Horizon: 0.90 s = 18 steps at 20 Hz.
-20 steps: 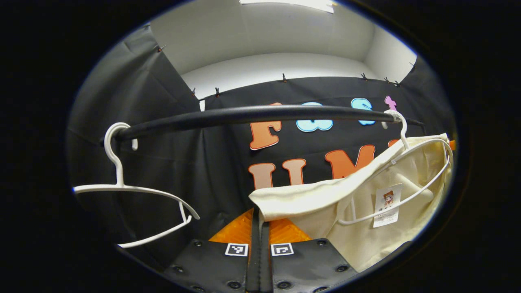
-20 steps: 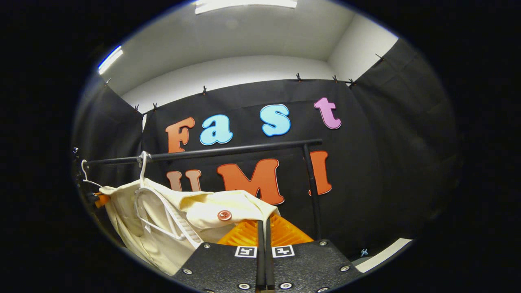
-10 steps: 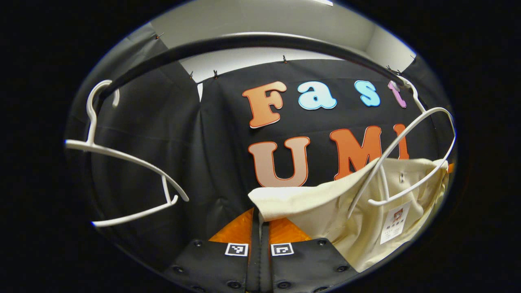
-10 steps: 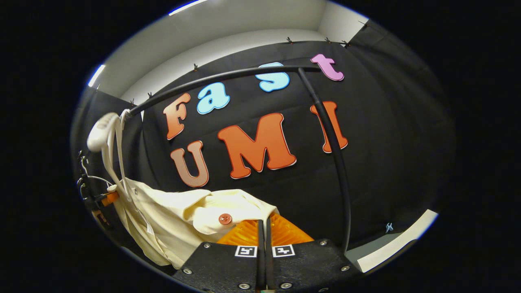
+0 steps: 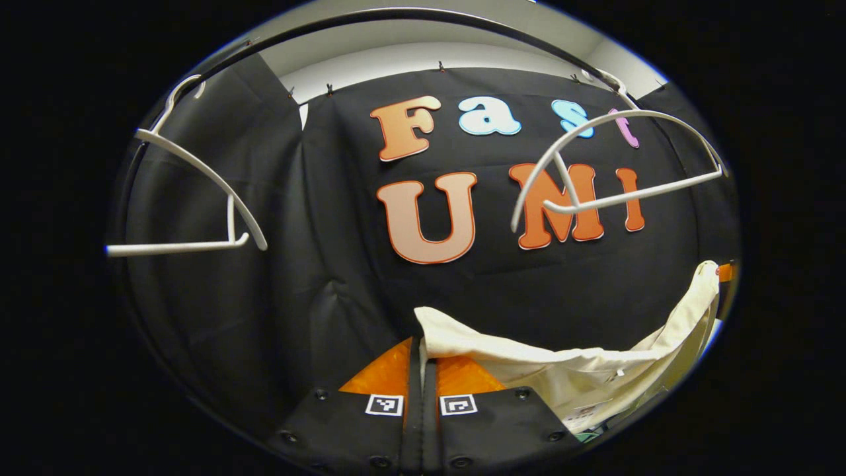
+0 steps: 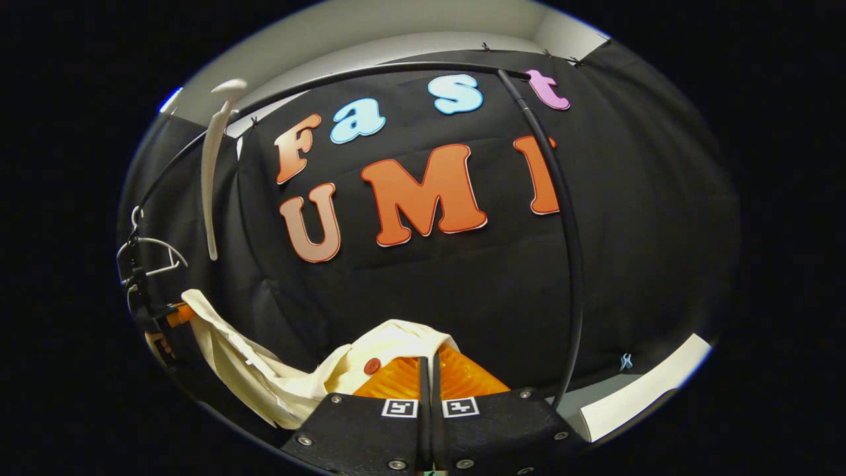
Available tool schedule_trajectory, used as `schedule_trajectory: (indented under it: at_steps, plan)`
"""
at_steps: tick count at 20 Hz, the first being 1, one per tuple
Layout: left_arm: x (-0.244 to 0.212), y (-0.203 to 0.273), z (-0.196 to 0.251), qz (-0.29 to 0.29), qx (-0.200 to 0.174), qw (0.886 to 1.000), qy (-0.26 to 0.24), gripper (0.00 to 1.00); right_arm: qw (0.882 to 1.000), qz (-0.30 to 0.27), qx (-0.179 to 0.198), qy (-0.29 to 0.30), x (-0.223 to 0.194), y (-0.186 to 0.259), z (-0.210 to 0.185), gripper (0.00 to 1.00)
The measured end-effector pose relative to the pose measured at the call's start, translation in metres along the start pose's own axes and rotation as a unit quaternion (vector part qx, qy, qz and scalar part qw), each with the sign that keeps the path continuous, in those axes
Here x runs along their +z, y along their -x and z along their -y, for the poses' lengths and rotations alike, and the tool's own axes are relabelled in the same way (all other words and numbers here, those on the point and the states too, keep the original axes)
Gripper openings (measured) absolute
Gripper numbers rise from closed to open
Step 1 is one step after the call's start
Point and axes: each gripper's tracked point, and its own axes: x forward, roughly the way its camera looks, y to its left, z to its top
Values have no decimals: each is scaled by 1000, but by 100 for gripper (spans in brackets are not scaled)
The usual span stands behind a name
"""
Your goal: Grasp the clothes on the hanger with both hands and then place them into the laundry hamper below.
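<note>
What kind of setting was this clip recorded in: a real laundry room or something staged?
Most likely a staged recording booth, not a home. Black cloth wall is clipped up below a plain white wall, a black metal clothes rail stands before it, and bare white plastic hangers hang there, with the cream shirt held below.

Cream garment (image 5: 581, 370), white hangers (image 5: 615, 158)
</note>
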Motion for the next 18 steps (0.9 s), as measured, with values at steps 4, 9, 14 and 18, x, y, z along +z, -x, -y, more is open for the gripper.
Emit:
schedule_trajectory:
  at_steps: [4,9,14,18]
  plan:
    - [-20,9,46,-25,-53,998,13,6,999,-16,20,39,-24,14,-30,0]
    - [-53,25,107,-55,-111,992,0,6,996,-40,60,55,-61,32,-75,0]
    - [-99,51,139,-88,-139,986,9,6,991,-63,86,82,-106,48,-111,0]
    - [-154,60,157,-131,-155,979,30,6,987,-78,106,93,-153,56,-138,0]
